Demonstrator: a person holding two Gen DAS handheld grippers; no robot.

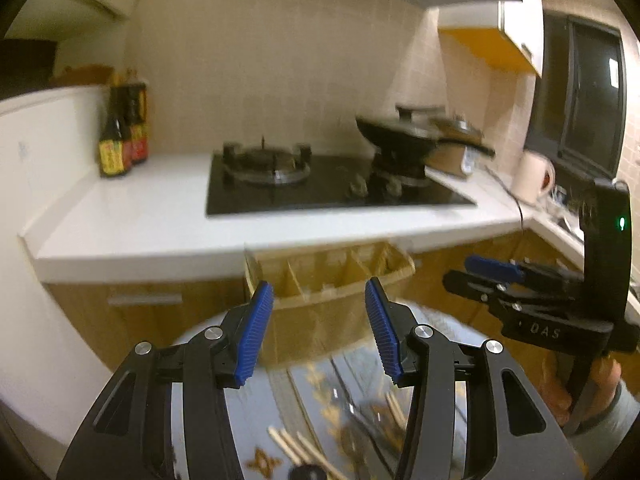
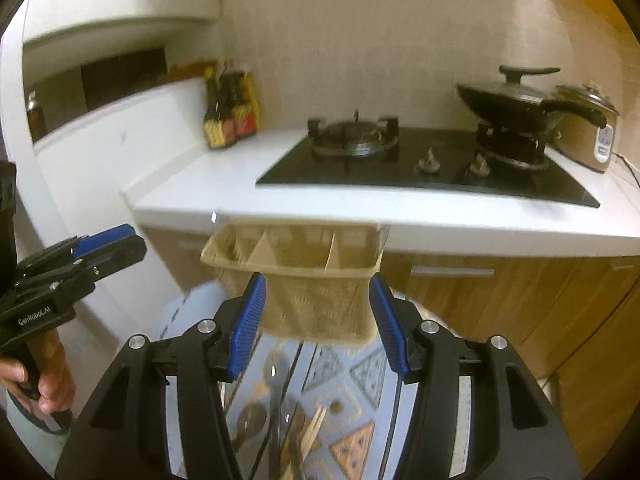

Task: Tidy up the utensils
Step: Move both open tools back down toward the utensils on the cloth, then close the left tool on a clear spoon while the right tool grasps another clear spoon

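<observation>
Left gripper [image 1: 319,328] and right gripper [image 2: 316,322] both parted, empty. Tan woven divided utensil basket [image 2: 296,264] ahead; wooden chopsticks [image 2: 314,428] on patterned table [image 2: 360,368].

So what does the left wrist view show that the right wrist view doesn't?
Only the left wrist view shows the dark window, a white mug and the right gripper.

Only the right wrist view shows the left gripper and the spoons on the patterned table.

Both show the tan divided utensil holder, chopsticks, gas stove, lidded wok and sauce bottles.
</observation>
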